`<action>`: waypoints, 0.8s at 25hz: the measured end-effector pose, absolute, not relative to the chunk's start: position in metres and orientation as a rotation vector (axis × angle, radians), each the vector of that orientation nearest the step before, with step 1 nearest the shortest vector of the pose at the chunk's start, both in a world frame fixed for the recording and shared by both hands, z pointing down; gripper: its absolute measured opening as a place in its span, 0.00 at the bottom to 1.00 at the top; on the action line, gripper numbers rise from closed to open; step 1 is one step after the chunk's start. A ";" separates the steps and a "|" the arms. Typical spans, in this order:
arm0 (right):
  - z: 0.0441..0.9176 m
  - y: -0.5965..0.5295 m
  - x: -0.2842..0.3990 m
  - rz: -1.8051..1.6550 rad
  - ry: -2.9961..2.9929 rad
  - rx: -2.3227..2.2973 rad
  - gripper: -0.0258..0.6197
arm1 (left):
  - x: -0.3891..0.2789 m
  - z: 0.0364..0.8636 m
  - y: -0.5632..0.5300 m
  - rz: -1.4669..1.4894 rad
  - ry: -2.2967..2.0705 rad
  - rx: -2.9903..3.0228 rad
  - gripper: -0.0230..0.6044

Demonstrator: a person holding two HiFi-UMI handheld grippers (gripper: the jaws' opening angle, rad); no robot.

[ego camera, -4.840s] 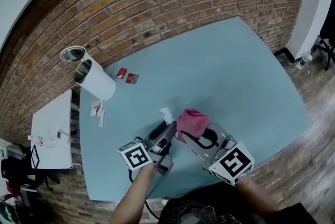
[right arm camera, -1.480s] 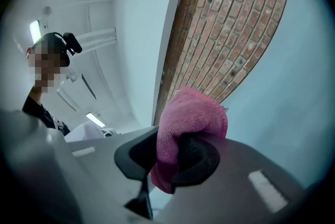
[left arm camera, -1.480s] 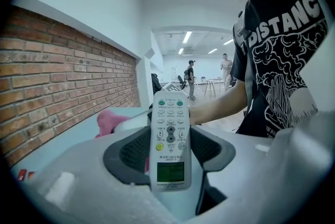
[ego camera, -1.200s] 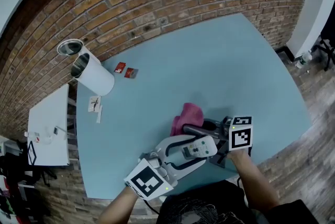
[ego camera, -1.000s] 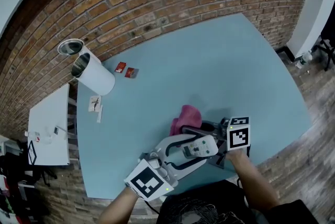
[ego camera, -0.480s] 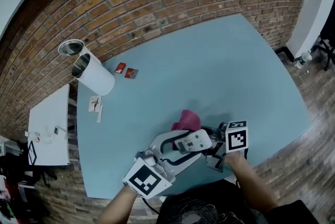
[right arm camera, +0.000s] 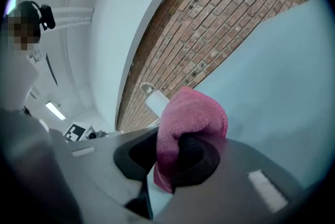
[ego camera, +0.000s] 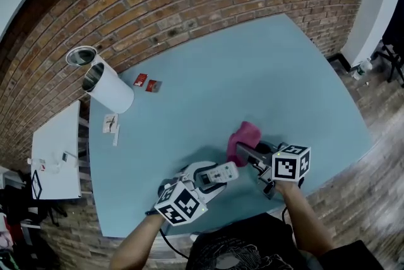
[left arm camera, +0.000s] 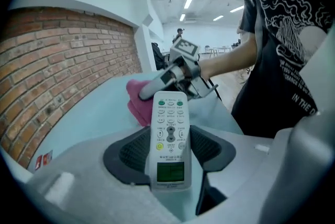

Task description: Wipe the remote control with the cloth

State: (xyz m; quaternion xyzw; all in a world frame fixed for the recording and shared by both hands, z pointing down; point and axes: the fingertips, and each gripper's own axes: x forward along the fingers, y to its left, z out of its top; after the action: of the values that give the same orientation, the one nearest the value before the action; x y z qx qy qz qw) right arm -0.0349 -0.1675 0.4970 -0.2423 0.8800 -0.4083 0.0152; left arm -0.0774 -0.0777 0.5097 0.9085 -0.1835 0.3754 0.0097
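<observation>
My left gripper (ego camera: 214, 175) is shut on a white remote control (ego camera: 220, 172) near the table's front edge, held above the blue table (ego camera: 252, 92). In the left gripper view the remote control (left arm camera: 169, 139) stands between the jaws, buttons and small screen facing the camera. My right gripper (ego camera: 247, 155) is shut on a pink cloth (ego camera: 243, 137), which bunches out past the jaws. In the right gripper view the pink cloth (right arm camera: 186, 126) is pinched between the black pads. Cloth and remote are apart, the cloth to the remote's right.
A white cylinder (ego camera: 107, 87) lies on its side at the table's far left, a metal lid (ego camera: 80, 56) beside it. Two small red packets (ego camera: 146, 82) and paper slips (ego camera: 110, 125) lie nearby. A white side table (ego camera: 53, 155) stands left of the blue table.
The cloth and right gripper have drawn off to the right, away from the remote. The left gripper has pulled the remote back toward the front edge, so the two no longer touch.
</observation>
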 end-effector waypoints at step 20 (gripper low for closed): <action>0.473 -0.120 -0.086 -1.215 2.878 -0.588 0.14 | -0.107 0.581 -0.052 1.496 -0.453 2.590 0.44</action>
State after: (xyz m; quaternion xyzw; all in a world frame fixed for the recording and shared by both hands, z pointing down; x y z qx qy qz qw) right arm -0.0856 -0.1195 0.4733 -0.1849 0.9052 -0.3821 -0.0184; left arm -0.1067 -0.0521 0.5808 0.8548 -0.1495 0.4936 0.0582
